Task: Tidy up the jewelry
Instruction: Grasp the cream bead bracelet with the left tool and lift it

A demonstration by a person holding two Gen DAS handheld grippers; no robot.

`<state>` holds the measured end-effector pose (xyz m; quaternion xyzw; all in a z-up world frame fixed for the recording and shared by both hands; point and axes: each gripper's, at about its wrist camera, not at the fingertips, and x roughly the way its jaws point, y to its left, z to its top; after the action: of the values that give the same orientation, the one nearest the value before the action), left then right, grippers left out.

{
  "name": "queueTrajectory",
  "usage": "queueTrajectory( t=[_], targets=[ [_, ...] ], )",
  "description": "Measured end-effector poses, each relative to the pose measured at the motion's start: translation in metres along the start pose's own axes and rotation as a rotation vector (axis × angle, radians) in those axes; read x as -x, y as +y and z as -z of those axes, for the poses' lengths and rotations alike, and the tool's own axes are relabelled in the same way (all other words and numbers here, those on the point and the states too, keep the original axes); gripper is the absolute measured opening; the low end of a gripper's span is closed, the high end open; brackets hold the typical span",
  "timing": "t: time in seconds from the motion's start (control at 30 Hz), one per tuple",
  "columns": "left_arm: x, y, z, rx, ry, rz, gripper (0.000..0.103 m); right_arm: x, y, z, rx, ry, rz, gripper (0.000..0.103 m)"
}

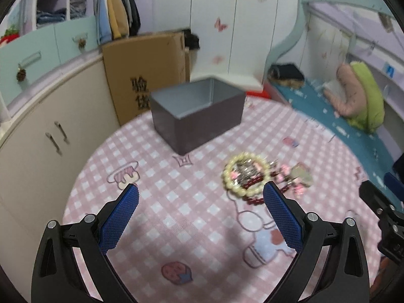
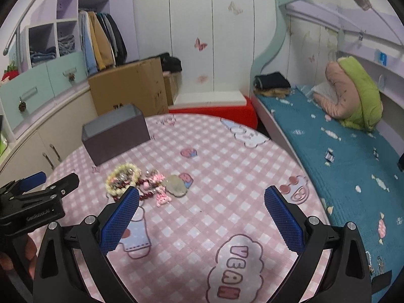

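Left wrist view has the jewelry pile [image 1: 262,176] sitting on the pink checked tablecloth [image 1: 176,202], just ahead of the left gripper [image 1: 200,194] and off toward its right finger. On top is a cream pearl bracelet [image 1: 243,175] ringed around some silvery bits, a dark red bead strand [image 1: 252,199] pokes out underneath, and a few pink charms [image 1: 285,171] and a pale flat piece [image 1: 301,173] lie beside it. It's blurry, so I can't sort out the small stuff. The grey box [image 1: 199,112] stands open-topped further back on the table, near the pile but apart from it, and looks empty from here.

Both tools are spread wide with nothing between the fingers. My read: this is the approach before the first pick, nothing boxed yet. The next move needs the left gripper to slide right and drop over one piece, probably the pearl bracelet, and close on just that without dragging the tangle along.

Right wrist view is sharper: the pale flat piece [image 2: 175,185] and a pink bunny-ish charm [image 2: 161,199] read clearly, and the left gripper [image 2: 63,184] shows from the side. The right gripper [image 2: 202,197] hangs over bare cloth right of the pile. You can't see into the box there, though.
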<state>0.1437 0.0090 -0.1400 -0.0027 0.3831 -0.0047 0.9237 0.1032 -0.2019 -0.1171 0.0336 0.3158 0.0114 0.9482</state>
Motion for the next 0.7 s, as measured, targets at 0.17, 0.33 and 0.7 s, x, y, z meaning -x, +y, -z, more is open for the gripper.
queueTrajectory(
  t=[0.17,0.33,0.7],
  targets=[
    [-0.037,0.0,-0.009,-0.011,0.076,-0.009,0.095,-0.027,-0.006,0.0,-0.008,0.046,-0.009,0.097],
    [-0.057,0.003,-0.018,-0.019,0.093,-0.051,0.095,-0.045,-0.01,0.0,-0.024,0.074,-0.025,0.097],
    [-0.08,0.002,-0.015,-0.041,0.148,-0.07,0.092,-0.068,-0.012,0.002,-0.036,0.13,-0.072,0.097]
  ],
)
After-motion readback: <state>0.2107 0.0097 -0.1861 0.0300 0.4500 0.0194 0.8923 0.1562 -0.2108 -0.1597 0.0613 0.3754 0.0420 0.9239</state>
